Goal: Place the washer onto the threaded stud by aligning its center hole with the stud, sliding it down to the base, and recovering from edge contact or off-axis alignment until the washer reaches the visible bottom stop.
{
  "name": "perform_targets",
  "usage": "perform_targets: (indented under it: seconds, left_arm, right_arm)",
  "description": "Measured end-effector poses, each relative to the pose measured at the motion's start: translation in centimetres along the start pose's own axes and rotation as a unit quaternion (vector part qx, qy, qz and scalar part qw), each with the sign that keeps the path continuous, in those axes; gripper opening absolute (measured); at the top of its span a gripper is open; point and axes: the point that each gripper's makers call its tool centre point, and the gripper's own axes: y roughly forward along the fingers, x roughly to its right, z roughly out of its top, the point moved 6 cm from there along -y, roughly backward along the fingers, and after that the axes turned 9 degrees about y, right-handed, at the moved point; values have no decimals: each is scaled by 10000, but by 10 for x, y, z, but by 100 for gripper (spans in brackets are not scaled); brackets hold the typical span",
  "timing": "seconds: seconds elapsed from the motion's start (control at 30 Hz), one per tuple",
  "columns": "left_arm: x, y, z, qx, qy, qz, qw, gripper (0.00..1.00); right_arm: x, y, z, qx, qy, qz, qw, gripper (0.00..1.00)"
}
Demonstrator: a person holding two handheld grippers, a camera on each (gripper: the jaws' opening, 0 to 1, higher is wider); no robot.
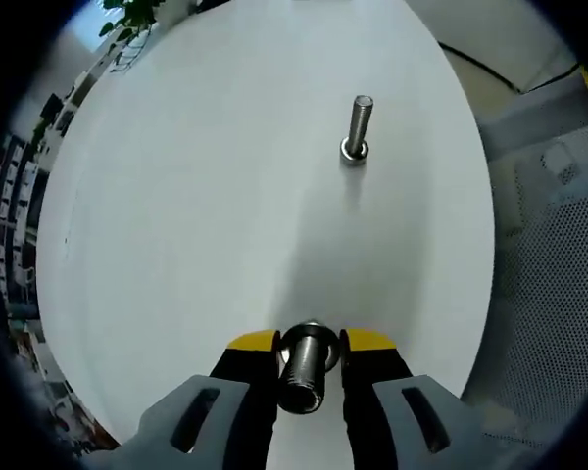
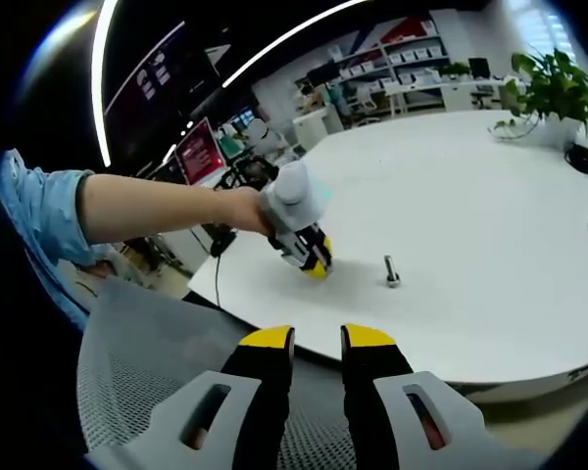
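With our left gripper [image 1: 310, 354] pinching a threaded stud [image 1: 305, 377] and our right gripper [image 2: 317, 338] slightly spread and empty, any tilt risks off-axis contact at the bolt [image 1: 357, 128] ahead.

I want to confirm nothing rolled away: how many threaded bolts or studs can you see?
2. One stud stands upright on the white table; a second threaded piece is clamped in the left tool. Others may be hidden.
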Motion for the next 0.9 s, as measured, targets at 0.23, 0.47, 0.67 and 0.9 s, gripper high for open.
perform_targets:
  seconds: [0.23, 0.47, 0.67, 0.9]
  left_arm:
    - [8, 0, 1, -75, 10, -47, 10000, 22]
    - [6, -1, 1, -40, 57, -27, 10000, 25]
    - [1, -23, -2, 457, -227, 39, 9987, 41]
    - [0, -73, -15, 1077, -693, 383, 9910, 49]
  right_arm:
    - [0, 0, 0, -31, -15, 7, 10000, 22]
    - [1, 0, 0, 4, 7, -11, 10000, 22]
    - [0, 0, 0, -28, -12, -2, 10000, 22]
    - [0, 0, 0, -60, -36, 15, 10000, 22]
